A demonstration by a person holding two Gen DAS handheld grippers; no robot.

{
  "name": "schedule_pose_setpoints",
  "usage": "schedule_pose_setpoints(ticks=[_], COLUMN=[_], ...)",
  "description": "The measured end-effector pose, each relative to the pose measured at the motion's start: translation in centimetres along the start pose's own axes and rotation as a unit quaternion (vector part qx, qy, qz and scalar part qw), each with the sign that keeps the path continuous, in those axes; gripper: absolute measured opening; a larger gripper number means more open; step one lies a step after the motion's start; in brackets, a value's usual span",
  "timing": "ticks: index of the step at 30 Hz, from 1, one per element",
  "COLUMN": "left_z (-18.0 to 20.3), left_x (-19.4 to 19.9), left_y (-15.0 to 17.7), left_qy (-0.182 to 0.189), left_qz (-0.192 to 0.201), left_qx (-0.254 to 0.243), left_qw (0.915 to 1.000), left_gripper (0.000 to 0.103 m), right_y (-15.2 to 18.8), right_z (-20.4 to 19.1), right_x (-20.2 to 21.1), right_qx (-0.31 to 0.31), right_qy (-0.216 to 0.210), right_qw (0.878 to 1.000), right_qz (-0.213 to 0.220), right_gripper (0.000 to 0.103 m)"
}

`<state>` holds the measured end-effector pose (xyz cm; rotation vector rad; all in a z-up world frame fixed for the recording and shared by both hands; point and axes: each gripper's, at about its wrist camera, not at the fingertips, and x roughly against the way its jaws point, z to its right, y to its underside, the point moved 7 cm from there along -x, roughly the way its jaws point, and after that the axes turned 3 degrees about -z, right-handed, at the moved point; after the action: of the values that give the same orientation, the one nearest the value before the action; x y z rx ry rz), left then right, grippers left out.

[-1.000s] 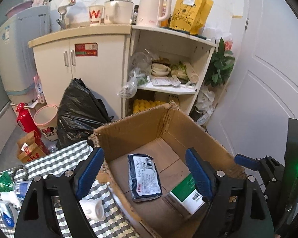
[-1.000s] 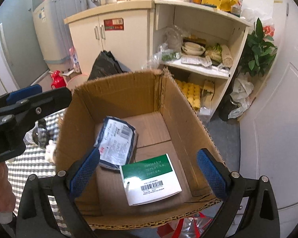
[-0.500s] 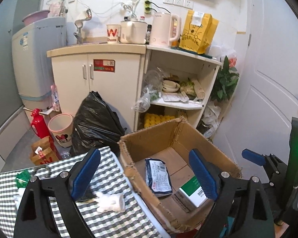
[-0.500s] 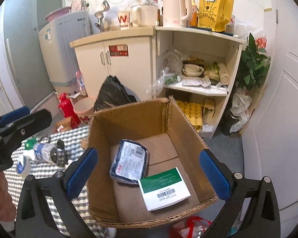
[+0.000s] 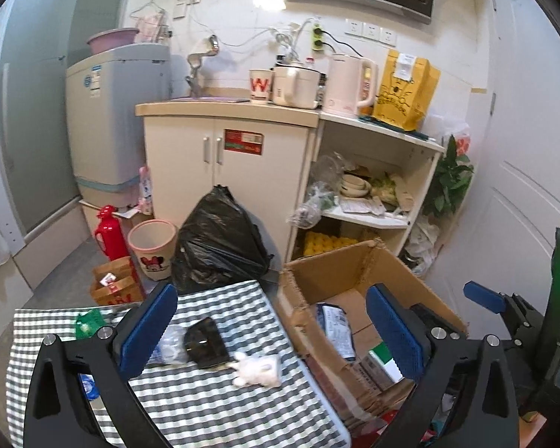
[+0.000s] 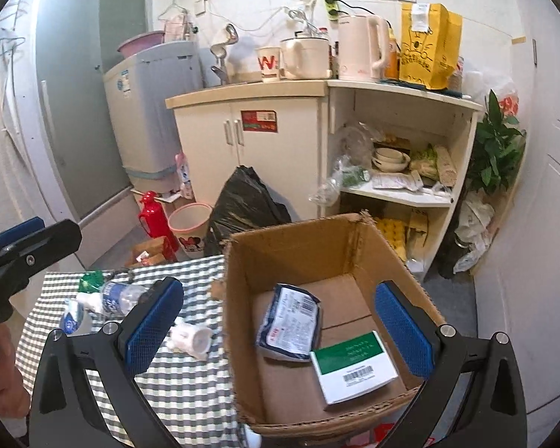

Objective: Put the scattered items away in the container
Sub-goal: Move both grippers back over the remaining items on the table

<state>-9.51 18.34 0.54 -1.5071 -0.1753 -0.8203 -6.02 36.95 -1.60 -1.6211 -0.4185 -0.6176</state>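
Observation:
A cardboard box (image 6: 302, 246) stands open at the right end of the checked table (image 6: 183, 384). Inside lie a dark blue packet (image 6: 289, 321) and a green-and-white carton (image 6: 354, 366). On the cloth are a white toy (image 5: 259, 367), a black wallet (image 5: 205, 341), a clear water bottle (image 6: 117, 296), a white tube (image 6: 71, 321) and a green wrapper (image 6: 89, 282). My left gripper (image 5: 272, 332) is open and empty above the table's right part and the box (image 5: 336, 272). My right gripper (image 6: 276, 330) is open and empty over the box's near left side.
Past the table sit a black rubbish bag (image 5: 220, 239), a pink bin (image 5: 153, 248), a red flask (image 5: 108, 231) and brown paper bags (image 5: 114, 285) on the floor. A cream cabinet (image 5: 227, 160) and open shelves (image 5: 373, 186) stand behind. A white door (image 5: 522, 194) is on the right.
Both grippers have drawn back and up from the box, so more of the table and room shows. The wallet, bottle and toy have come into view. Both stay open.

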Motion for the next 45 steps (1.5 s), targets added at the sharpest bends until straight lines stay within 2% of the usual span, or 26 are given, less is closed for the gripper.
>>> schedule_pose_setpoints(ticks=[21,36,45], left_z=[-12.4,-18.5,-21.7], left_x=[5.2,6.9,5.7], left_y=[1.8,3.1,5.5], left_qy=[-0.096,-0.14,-0.151], left_qz=[0.013,0.015,-0.012], left_qx=[0.066,0.093,0.109], left_qw=[0.9931,0.9856,0.9824], left_gripper=[0.103,0.103,0.103], right_y=[-0.2,0.2,1.5], right_z=[-8.8,-13.3,-15.8], right_x=[0.8,-0.7,-3.2], right_qx=[0.049,0.079,0.106], right_qy=[-0.055,-0.072,-0.08], right_qw=[0.997,0.994,0.991], right_qz=[0.026,0.011,-0.014], right_gripper=[0.103,0.103,0.103])
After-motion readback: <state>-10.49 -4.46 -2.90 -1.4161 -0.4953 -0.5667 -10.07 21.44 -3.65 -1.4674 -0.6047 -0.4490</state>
